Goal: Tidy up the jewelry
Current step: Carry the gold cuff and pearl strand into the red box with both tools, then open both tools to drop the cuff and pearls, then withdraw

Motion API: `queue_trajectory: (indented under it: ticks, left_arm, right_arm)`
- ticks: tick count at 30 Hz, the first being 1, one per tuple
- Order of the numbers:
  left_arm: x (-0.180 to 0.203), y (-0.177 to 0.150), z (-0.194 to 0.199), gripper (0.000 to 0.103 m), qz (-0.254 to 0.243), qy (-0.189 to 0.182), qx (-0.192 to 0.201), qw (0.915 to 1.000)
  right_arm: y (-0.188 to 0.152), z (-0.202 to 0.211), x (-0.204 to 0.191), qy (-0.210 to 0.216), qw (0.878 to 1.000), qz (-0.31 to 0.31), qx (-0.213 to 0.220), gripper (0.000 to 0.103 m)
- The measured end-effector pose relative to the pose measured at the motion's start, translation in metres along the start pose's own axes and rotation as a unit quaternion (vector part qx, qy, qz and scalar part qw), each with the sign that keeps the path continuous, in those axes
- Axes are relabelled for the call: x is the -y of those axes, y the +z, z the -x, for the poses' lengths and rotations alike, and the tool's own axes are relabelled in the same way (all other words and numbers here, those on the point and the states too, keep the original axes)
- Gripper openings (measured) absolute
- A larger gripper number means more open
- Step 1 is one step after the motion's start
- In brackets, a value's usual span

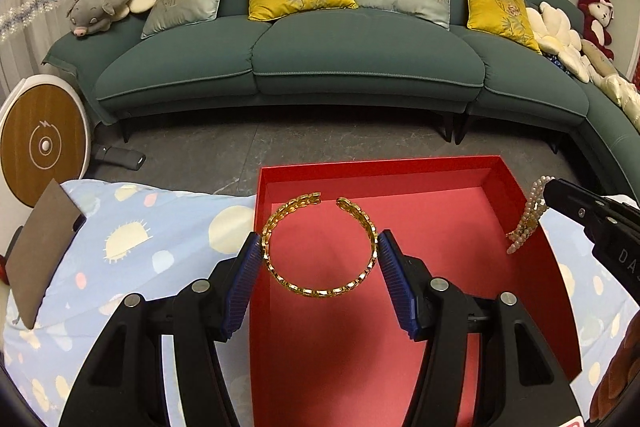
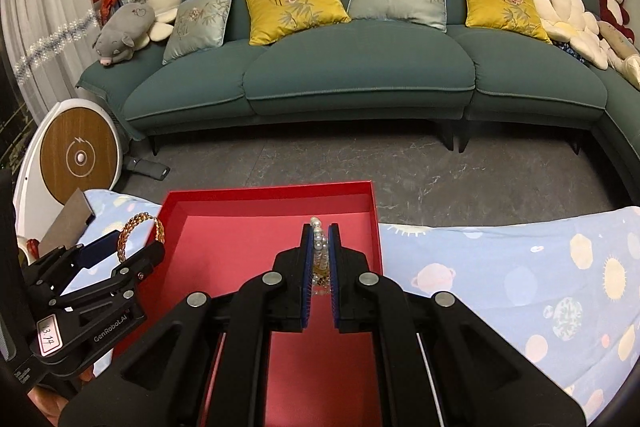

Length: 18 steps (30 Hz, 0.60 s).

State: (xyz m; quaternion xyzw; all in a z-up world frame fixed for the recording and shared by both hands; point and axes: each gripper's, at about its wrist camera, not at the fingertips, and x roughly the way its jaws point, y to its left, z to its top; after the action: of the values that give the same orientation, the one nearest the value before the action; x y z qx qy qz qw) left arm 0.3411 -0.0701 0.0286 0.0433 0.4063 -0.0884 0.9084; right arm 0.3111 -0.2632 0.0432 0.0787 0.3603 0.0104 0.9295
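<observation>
A red open box [image 1: 520, 219] [image 2: 176, 211] lies on a blue patterned cloth. My left gripper [image 1: 320, 247] is shut on a gold open bangle [image 1: 316, 291], held flat over the box's left part; it also shows in the right wrist view [image 2: 132, 231]. My right gripper [image 2: 319, 231] is shut on a pearl bracelet [image 2: 318, 227], held above the box's right side. In the left wrist view the pearl bracelet [image 1: 528, 223] hangs from the right gripper's tip over the box's right wall.
The blue cloth [image 1: 120, 251] [image 2: 520, 267] covers the surface on both sides of the box. A brown card [image 1: 36, 255] lies at the left. A round wood-faced appliance [image 1: 40, 147] and a green sofa [image 1: 320, 59] stand beyond.
</observation>
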Motion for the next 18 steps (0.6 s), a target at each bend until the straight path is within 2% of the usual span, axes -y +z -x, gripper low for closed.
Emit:
queue_trajectory:
  ticks: [6,15,17,18]
  left_arm:
    - [-0.002,0.000,-0.026,0.057,0.000,0.000,-0.021,0.9998]
    - [-0.002,-0.002,-0.030,0.058,0.003,0.002,-0.022,0.9998]
    - [0.001,-0.003,-0.030,0.058,-0.001,0.008,-0.018,0.9998]
    - [0.001,-0.003,-0.029,0.058,-0.003,0.008,-0.016,0.9998]
  right_arm:
    - [-0.001,-0.034,-0.004,-0.005,1.000,0.013,-0.010,0.007]
    - [-0.007,-0.051,-0.004,-0.013,1.000,0.014,-0.019,0.009]
    - [-0.008,-0.051,-0.001,-0.012,1.000,0.007,-0.017,0.011]
    - [-0.009,-0.051,0.000,-0.009,1.000,0.003,-0.017,0.022]
